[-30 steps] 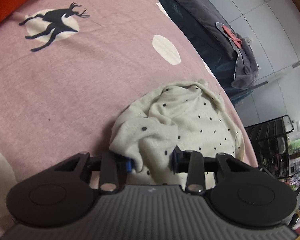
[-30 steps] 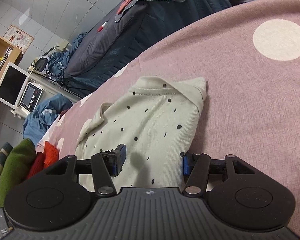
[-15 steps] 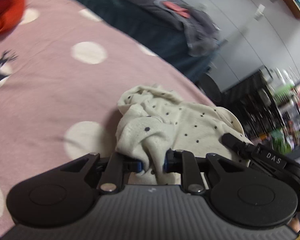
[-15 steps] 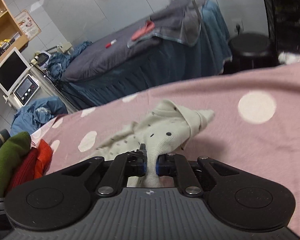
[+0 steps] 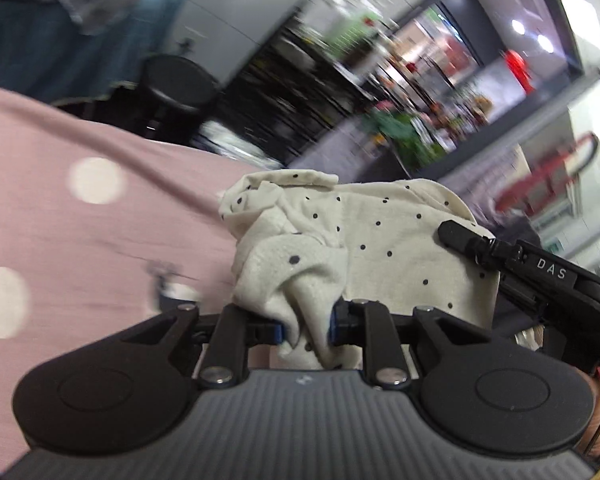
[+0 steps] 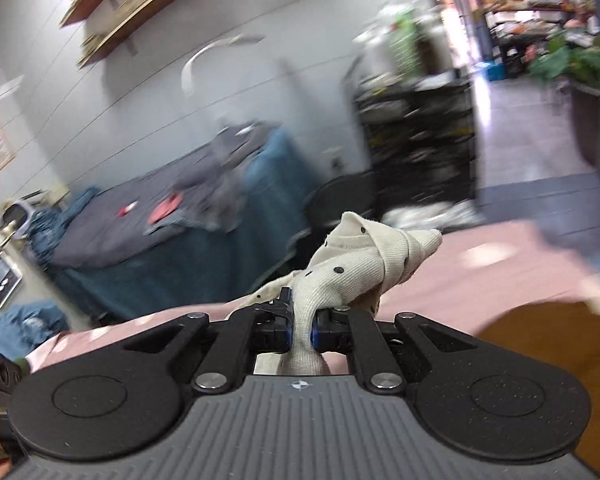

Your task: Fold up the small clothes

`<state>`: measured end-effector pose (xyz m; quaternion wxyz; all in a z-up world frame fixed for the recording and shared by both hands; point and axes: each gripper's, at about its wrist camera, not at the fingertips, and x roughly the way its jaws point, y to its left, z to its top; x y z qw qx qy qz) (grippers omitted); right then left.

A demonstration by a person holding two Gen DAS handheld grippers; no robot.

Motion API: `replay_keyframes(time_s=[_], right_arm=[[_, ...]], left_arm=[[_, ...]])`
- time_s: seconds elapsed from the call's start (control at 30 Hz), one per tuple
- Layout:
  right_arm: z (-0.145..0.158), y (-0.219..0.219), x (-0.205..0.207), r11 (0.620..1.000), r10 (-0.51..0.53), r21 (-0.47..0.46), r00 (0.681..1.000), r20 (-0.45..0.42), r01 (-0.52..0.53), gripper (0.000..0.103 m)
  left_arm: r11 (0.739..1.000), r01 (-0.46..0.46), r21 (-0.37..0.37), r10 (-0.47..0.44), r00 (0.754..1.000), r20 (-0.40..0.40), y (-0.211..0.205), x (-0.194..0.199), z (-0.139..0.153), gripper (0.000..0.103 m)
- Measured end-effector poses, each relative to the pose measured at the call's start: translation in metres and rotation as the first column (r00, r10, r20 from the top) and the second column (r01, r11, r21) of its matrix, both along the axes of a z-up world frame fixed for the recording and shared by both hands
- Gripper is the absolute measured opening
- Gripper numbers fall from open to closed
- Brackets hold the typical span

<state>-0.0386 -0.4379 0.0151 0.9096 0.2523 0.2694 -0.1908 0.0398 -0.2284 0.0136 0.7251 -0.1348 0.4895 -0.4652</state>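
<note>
In the left wrist view, a bunched fold of the cream polka-dot garment [image 5: 356,240] is pinched between the blue-padded fingers [image 5: 275,330] of the left gripper [image 5: 305,330]. The garment is held up in front of the camera, above the pink bedsheet [image 5: 80,240] with its pale round spots, near the sheet's far edge. The garment's right side is met by the black fingers of the right gripper [image 5: 464,240], whose body is marked "DAS". Beyond the sheet's edge, a black round stool [image 5: 176,84] and a dark blue-draped bed [image 5: 32,36] are seen, all blurred.

In the right wrist view, a twisted strip of the same garment [image 6: 360,272] is clamped between the nearly closed fingers [image 6: 320,330] of the right gripper [image 6: 300,330]; the cloth rises from them to a knotted peak. The pink bedsheet [image 6: 500,272] is seen below and to the right. A brown surface [image 6: 540,344] fills the lower right corner; what it is cannot be told. Behind, a grey-covered bed [image 6: 140,224], wall shelves [image 6: 140,8] and a black rack [image 6: 420,136] are blurred.
</note>
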Motion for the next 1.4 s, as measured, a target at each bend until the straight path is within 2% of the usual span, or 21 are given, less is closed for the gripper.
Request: replay_keyframes(time_s=[0.07, 0.13, 0.2, 0.3, 0.4, 0.47, 0.7, 0.77, 0.83, 0.9, 0.93, 1.0, 1.07, 1.23, 1.4], right_arm=[[0.008, -0.029, -0.028, 0.999, -0.043, -0.030, 0.999, -0.026, 0.042, 0.015], [0.005, -0.056, -0.053, 0.994, -0.111, -0.021, 0.993, -0.046, 0.110, 0.015], [-0.009, -0.080, -0.072, 0.985, -0.165, 0.026, 0.984, -0.070, 0.168, 0.015], [-0.045, -0.102, -0.092, 0.966, -0.236, 0.074, 0.962, -0.138, 0.248, 0.015], [-0.083, -0.115, -0.104, 0.952, -0.265, 0.108, 0.947, -0.180, 0.287, 0.015], [-0.104, -0.120, -0.111, 0.938, -0.281, 0.148, 0.936, -0.210, 0.314, 0.016], [-0.123, -0.121, -0.123, 0.920, -0.314, 0.176, 0.926, -0.207, 0.351, 0.018], [-0.119, -0.118, -0.121, 0.930, -0.310, 0.131, 0.924, -0.225, 0.344, 0.031], [-0.111, -0.113, -0.119, 0.932, -0.328, 0.070, 0.912, -0.247, 0.355, 0.051], [-0.101, -0.103, -0.123, 0.931, -0.351, 0.014, 0.901, -0.257, 0.366, 0.067], [-0.097, -0.097, -0.127, 0.931, -0.356, -0.011, 0.901, -0.249, 0.365, 0.073], [-0.089, -0.082, -0.137, 0.931, -0.362, -0.038, 0.903, -0.230, 0.363, 0.077], [-0.085, -0.065, -0.151, 0.937, -0.347, -0.037, 0.913, -0.213, 0.348, 0.080], [-0.090, -0.022, -0.182, 0.943, -0.318, 0.030, 0.923, -0.216, 0.332, 0.081], [-0.105, 0.001, -0.195, 0.932, -0.332, 0.068, 0.913, -0.237, 0.357, 0.081]], left_arm=[[0.999, 0.050, -0.008, -0.050, 0.999, -0.007, -0.035, -0.025, 0.005, 0.019], [0.996, 0.087, 0.002, -0.087, 0.996, -0.006, -0.063, -0.050, 0.002, 0.020], [0.992, 0.113, 0.056, -0.111, 0.993, -0.025, -0.083, -0.072, -0.012, 0.020], [0.975, 0.128, 0.179, -0.112, 0.989, -0.095, -0.097, -0.093, -0.044, 0.020], [0.954, 0.140, 0.265, -0.131, 0.990, -0.053, -0.106, -0.103, -0.066, 0.022], [0.950, 0.139, 0.280, -0.132, 0.990, -0.046, -0.105, -0.106, -0.071, 0.024], [0.944, 0.143, 0.299, -0.141, 0.990, -0.027, -0.107, -0.090, -0.071, 0.029], [0.943, 0.144, 0.301, -0.142, 0.989, -0.030, -0.109, -0.087, -0.071, 0.030], [0.939, 0.144, 0.312, -0.143, 0.989, -0.028, -0.107, -0.087, -0.068, 0.037], [0.934, 0.143, 0.328, -0.144, 0.989, -0.022, -0.103, -0.083, -0.067, 0.052], [0.933, 0.147, 0.328, -0.148, 0.989, -0.021, -0.100, -0.080, -0.066, 0.053], [0.935, 0.151, 0.322, -0.152, 0.988, -0.021, -0.092, -0.075, -0.065, 0.062], [0.931, 0.142, 0.336, -0.152, 0.988, 0.003, -0.082, -0.071, -0.062, 0.065], [0.923, 0.104, 0.369, -0.131, 0.990, 0.049, -0.057, -0.062, -0.064, 0.065], [0.918, 0.078, 0.388, -0.119, 0.990, 0.081, -0.042, -0.058, -0.066, 0.065]])
